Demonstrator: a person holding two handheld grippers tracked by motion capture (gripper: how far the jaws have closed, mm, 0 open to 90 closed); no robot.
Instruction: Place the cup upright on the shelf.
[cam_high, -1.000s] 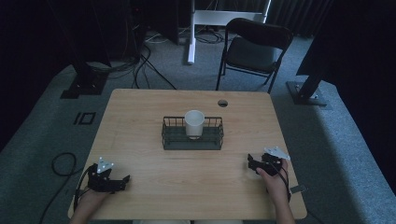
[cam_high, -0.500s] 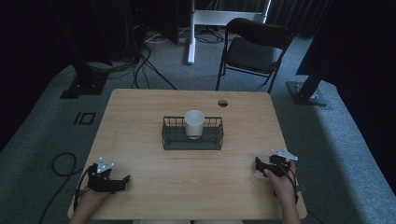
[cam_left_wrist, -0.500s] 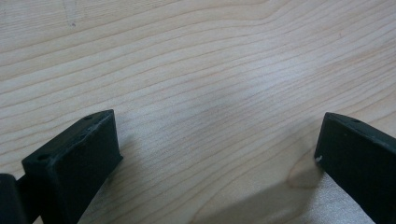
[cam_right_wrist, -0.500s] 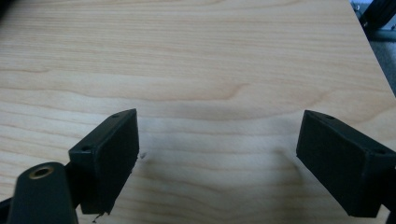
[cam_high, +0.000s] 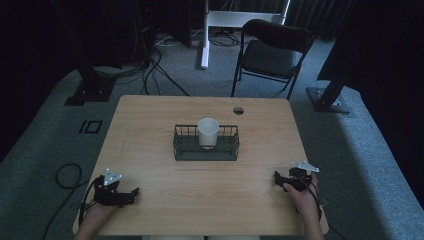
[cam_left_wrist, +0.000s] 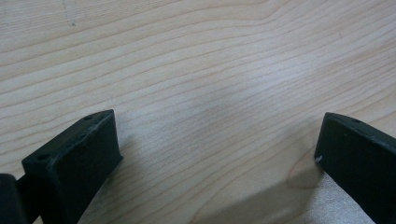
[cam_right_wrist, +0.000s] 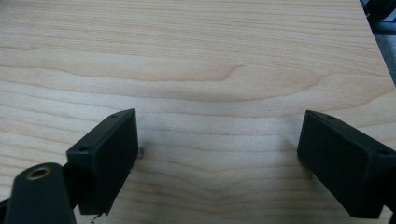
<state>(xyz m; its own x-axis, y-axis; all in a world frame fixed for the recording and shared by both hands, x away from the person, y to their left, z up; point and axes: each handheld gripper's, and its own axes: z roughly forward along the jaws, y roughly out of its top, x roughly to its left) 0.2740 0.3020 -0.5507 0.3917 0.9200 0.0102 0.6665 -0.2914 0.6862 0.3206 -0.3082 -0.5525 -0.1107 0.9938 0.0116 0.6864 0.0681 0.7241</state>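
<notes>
White cup (cam_high: 207, 133), upright in wire basket (cam_high: 182, 150), table centre: ahead of your empty, spread-jawed left gripper (cam_high: 131, 192) and right gripper (cam_high: 276, 178), roughly equidistant.

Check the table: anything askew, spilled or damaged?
Nothing stands out. The white cup stands upright in the wire basket mid-table, no spill visible. Left gripper and right gripper sit near the front edge with jaws open and nothing between them.
</notes>
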